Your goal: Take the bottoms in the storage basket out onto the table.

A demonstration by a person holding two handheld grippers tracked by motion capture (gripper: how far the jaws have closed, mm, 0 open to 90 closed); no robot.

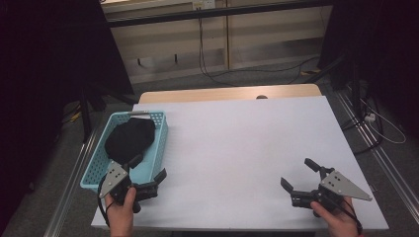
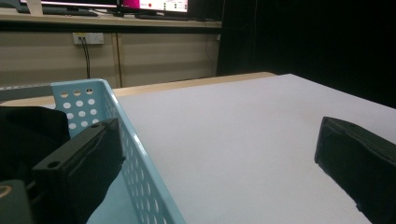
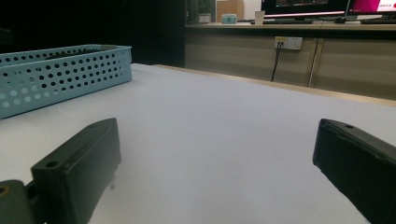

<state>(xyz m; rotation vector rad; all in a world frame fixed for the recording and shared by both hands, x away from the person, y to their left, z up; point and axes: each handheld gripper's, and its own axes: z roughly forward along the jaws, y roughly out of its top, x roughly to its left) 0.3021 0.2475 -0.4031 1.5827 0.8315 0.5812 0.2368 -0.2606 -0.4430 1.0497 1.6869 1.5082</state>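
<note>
- White counter [image 1: 237,148], dark room; monitor text far off, unreadable.
- One blue basket [image 1: 96,165] at left edge, one black bundle [image 1: 129,139] inside.
- Left claw [image 1: 148,173] apart, straddling basket wall.
- Right claw [image 1: 299,174] apart, empty.

Soft, even overhead light brightened the white table [image 1: 247,148] while surroundings toward nine and three o'clock stayed nearly black; shadows were faint, and both gripper views' foreground jaws blurred.
</note>
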